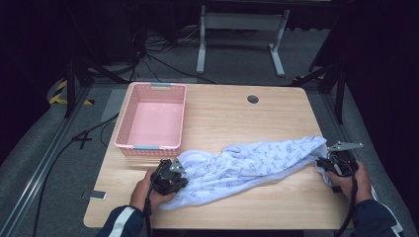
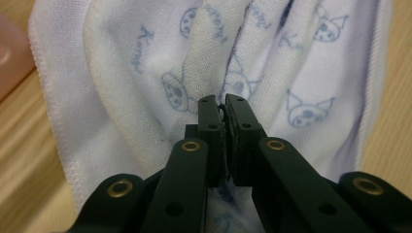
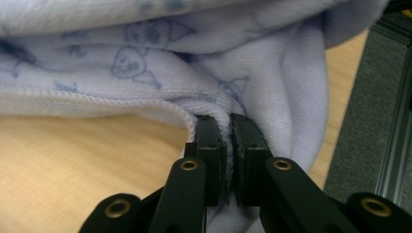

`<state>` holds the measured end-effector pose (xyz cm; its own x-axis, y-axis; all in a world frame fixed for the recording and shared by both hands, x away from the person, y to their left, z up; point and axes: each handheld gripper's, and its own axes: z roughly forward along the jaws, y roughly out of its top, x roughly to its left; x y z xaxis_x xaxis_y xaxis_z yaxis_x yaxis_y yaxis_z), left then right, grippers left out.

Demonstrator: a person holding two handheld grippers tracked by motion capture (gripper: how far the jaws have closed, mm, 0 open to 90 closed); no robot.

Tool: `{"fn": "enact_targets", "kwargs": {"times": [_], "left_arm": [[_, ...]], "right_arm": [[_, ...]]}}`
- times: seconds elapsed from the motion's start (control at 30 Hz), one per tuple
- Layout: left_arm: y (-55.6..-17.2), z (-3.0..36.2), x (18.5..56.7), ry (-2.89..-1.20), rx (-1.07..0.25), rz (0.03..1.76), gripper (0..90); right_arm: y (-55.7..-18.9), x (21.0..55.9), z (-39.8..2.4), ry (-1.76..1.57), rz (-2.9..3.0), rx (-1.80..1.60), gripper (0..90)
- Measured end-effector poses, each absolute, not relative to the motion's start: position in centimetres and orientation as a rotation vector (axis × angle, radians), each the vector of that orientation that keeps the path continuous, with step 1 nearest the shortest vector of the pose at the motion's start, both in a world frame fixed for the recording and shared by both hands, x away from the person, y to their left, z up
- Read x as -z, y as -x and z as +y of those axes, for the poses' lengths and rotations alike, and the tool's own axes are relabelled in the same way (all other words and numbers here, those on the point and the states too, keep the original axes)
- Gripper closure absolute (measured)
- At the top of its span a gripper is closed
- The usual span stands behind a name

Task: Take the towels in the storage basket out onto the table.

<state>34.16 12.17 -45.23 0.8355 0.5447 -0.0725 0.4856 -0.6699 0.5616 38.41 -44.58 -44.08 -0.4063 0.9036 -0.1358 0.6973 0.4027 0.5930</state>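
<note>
Both pairs of jaws are clamped on folds of a pale printed towel. The left gripper pinches its end near the table's front-left corner, the right gripper its end at the right edge. The towel lies stretched between them. A pink basket sits at the back-left.

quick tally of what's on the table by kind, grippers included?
Towel, white with a blue print: 1
Basket, pink: 1
Grippers, left and right, each shut on an end of the towel: 2
Total: 4
</note>
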Motion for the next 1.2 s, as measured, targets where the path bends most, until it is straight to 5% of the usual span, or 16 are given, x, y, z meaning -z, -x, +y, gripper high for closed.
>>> {"fn": "enact_targets", "kwargs": {"times": [0.23, 0.37, 0.47, 0.7, 0.83, 0.97, 1.2], "left_arm": [[-30.6, 12.3, 45.3, -2.431, 0.004, 0.643, 83.0], [-29.2, 11.8, 45.0, -2.420, 0.003, 0.631, 70.4], [-29.7, 13.0, 44.0, -2.278, -0.129, 0.769, 55.7], [-32.8, 15.4, 45.1, -2.178, -0.204, 1.000, 47.2], [-33.6, 14.9, 45.9, -2.214, -0.204, 0.998, 48.8], [-33.5, 14.1, 46.2, -2.242, -0.138, 0.929, 76.5], [-31.5, 9.6, 45.9, -2.343, -0.045, 0.687, 79.6]], "right_arm": [[-41.9, 44.1, -43.5, -1.350, 2.213, -0.626, 82.4], [-44.3, 44.3, -41.8, -1.265, 2.238, -0.643, 82.2], [-46.1, 44.5, -40.6, -1.207, 2.252, -0.659, 78.8], [-46.3, 43.4, -40.0, -1.157, 2.234, -0.761, 63.9], [-44.9, 41.5, -41.3, -1.229, 2.168, -0.893, 59.7], [-42.4, 39.2, -41.5, -1.177, 2.130, -1.053, 55.5], [-40.0, 40.0, -34.5, -0.929, 2.348, -1.136, 46.3]]}}
